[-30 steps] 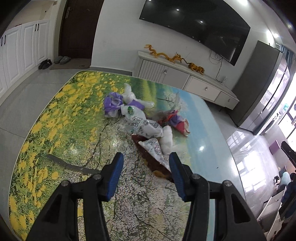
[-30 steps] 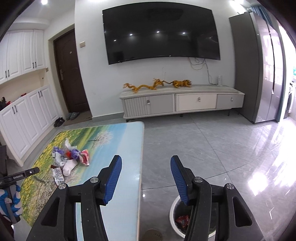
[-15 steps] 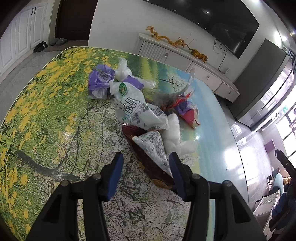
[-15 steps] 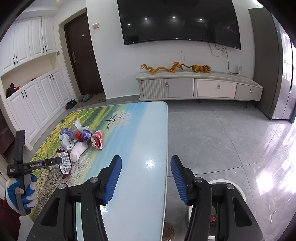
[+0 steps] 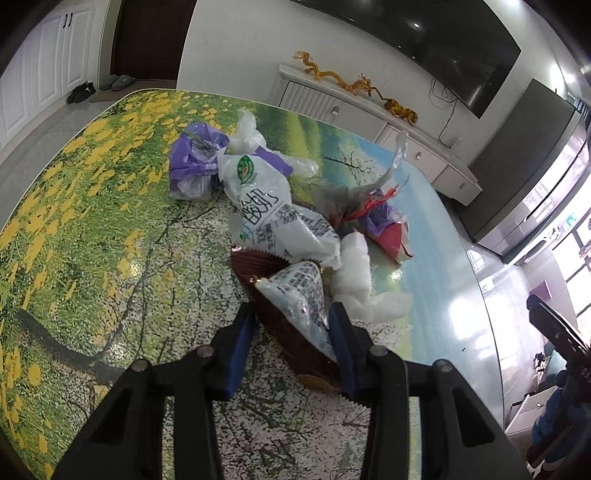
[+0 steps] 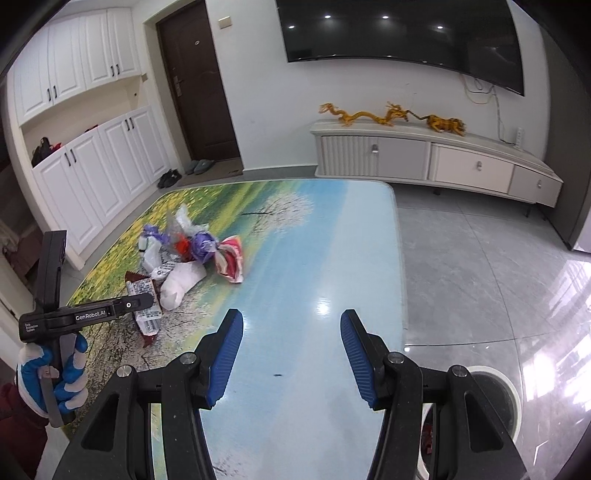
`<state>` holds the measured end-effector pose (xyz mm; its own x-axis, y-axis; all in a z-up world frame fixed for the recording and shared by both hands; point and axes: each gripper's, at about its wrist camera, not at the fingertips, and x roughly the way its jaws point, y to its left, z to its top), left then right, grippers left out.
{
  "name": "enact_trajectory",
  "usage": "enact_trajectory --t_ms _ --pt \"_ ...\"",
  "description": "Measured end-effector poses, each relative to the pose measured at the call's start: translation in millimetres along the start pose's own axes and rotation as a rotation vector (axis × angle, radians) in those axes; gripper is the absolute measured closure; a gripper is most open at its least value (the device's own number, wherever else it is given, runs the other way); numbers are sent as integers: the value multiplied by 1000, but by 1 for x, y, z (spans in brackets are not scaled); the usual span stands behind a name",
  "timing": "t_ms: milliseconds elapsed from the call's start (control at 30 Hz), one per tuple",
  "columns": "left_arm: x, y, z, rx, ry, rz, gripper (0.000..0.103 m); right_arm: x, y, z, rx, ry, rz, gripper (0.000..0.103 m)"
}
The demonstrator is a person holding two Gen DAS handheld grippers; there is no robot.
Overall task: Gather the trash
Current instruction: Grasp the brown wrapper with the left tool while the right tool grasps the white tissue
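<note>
left gripper point(image 5: 291, 325) straddles a dark red snack wrapper point(image 5: 295, 332) on the table point(image 5: 92, 221), jaws closing to lift it; right gripper point(image 6: 291, 354) hovers half-open, empty, near the bin point(image 6: 495, 384).

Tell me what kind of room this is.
Most likely a home living room next to the entry. A large wall-mounted TV hangs over a low media cabinet, and shoes sit by the dark front door. Wrappers lie on a landscape-print table.
</note>
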<state>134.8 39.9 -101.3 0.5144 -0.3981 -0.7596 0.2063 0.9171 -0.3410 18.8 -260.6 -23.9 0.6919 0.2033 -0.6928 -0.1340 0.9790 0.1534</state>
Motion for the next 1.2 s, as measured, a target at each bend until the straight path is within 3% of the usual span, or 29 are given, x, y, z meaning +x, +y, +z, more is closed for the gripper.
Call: enact_trajectory --t_ms 533,833,1033,1200 --pt "-24 31 -18 -48 -38 -31 75 97 92 24 -99 121 209 51" --pt "-33 48 -26 -70 -44 -50 77 142 115 23 -106 177 210 51" --pt "-36 47 -29 -75 -45 -58 78 145 111 17 -96 190 193 75" --pt "-44 42 -34 -67 -55 -61 79 128 104 8 -91 173 215 80"
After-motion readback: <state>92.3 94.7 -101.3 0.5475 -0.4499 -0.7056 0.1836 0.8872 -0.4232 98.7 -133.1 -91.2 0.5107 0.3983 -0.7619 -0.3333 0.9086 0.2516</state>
